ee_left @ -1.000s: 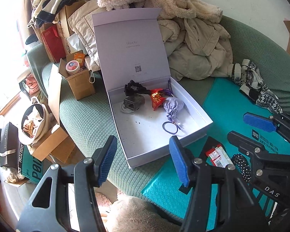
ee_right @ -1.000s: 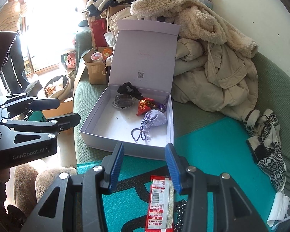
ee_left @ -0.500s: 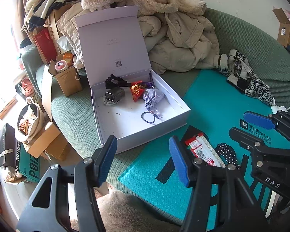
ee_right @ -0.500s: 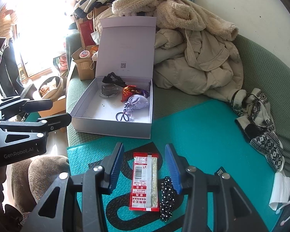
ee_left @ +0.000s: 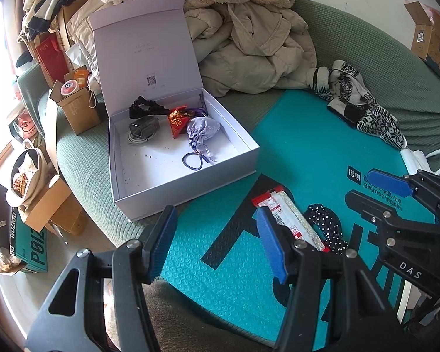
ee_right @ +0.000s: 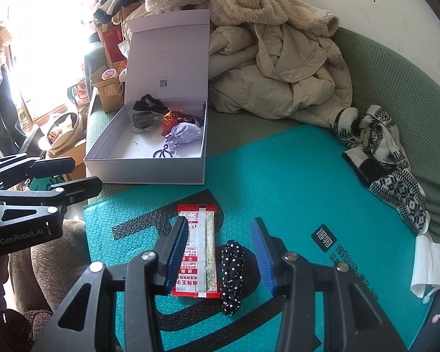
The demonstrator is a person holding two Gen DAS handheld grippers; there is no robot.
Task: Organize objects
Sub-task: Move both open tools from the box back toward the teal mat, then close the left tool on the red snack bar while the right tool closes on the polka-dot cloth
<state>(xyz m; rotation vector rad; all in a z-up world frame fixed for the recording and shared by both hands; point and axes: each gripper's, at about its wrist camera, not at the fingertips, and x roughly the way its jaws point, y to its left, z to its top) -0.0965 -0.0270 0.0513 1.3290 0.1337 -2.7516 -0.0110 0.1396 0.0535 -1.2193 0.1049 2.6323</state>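
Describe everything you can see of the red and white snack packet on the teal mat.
The snack packet is a long, flat, sealed sachet of shiny plastic film, red at both ends, white in the middle with a barcode and red printed characters. It lies flat on the teal mat, partly over the mat's black printed shape. A black dotted scrunchie lies beside it, along one long edge. The right gripper hangs open above both; nothing grips the packet.

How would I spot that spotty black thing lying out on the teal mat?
Find the big teal mat spread over the green sofa, in front of the open white box. On the mat's black lettering lie two small things side by side: a red-and-white snack packet and, to its right, the black scrunchie. The scrunchie alone has white polka dots and ruffled fabric.
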